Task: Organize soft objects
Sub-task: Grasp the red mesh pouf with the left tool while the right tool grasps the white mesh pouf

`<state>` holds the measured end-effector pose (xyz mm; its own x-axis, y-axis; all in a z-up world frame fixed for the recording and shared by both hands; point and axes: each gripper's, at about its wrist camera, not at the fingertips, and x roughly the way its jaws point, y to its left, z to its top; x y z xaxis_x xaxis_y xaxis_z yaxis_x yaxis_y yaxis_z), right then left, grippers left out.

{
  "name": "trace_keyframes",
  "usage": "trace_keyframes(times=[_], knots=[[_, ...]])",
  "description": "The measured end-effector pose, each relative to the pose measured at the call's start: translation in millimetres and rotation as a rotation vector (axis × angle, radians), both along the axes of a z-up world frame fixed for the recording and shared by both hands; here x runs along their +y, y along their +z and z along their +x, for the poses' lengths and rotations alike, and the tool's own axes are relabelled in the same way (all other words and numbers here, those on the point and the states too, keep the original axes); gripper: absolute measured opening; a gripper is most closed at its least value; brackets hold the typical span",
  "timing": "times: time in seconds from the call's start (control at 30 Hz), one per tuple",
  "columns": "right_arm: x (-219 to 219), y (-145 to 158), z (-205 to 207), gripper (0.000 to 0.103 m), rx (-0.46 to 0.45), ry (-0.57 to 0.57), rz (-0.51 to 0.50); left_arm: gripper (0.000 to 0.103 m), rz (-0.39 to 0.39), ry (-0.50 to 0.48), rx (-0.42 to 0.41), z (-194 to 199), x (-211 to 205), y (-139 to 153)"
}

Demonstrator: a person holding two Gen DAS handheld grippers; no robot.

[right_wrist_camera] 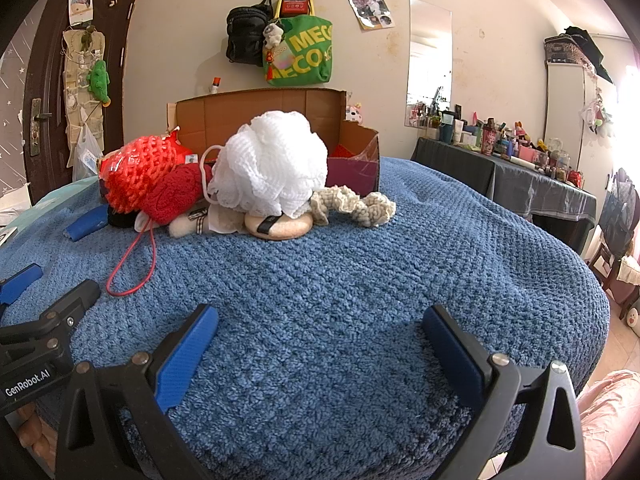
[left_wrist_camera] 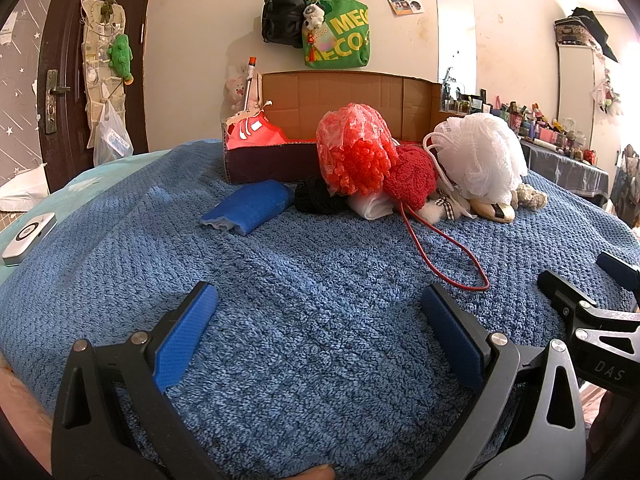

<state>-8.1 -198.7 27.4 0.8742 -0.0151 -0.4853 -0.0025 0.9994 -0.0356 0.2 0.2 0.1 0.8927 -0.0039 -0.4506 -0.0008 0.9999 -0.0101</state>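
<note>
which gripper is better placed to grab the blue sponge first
Left, probably. The blue sponge lies at the pile's left end, ahead of the open left gripper; for the right gripper it sits far off to the side.

Blue terry-covered bed [left_wrist_camera: 304,320], soft pile lying on it: blue sponge [left_wrist_camera: 250,207], black knit [left_wrist_camera: 318,199], beige puff [right_wrist_camera: 278,227], cardboard box [left_wrist_camera: 280,160]

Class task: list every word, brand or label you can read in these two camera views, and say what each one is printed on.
"MECO", printed twice and partly cut off: green tote bag on the wall.
"GenRobot.AI": left gripper body, in the right wrist view.
"DAS": right gripper body, in the left wrist view.
Wall posters, photos, the red card above the bag, bottle labels on the side table: too small or blurred to read.
</note>
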Motion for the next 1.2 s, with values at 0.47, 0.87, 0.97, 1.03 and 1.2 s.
trace_keyframes(times=[0.47,0.87,0.97,1.03,1.2], knots=[[-3,12,11,0.103,0.017,0.02,0.023,0.103,-0.037,-0.02,0.036,10,7,15],[-1,39,34,0.103,-0.025,0.031,0.032,0.103,-0.016,-0.039,-0.029,33,12,59],[-1,49,45,0.103,-0.033,0.038,0.04,0.103,-0.014,-0.053,-0.032,44,13,68],[-3,55,52,0.103,-0.04,0.045,0.044,0.103,-0.024,-0.072,-0.02,53,15,73],[-5,66,76,0.103,-0.024,0.071,0.066,0.103,-0.049,-0.106,0.027,79,16,81]])
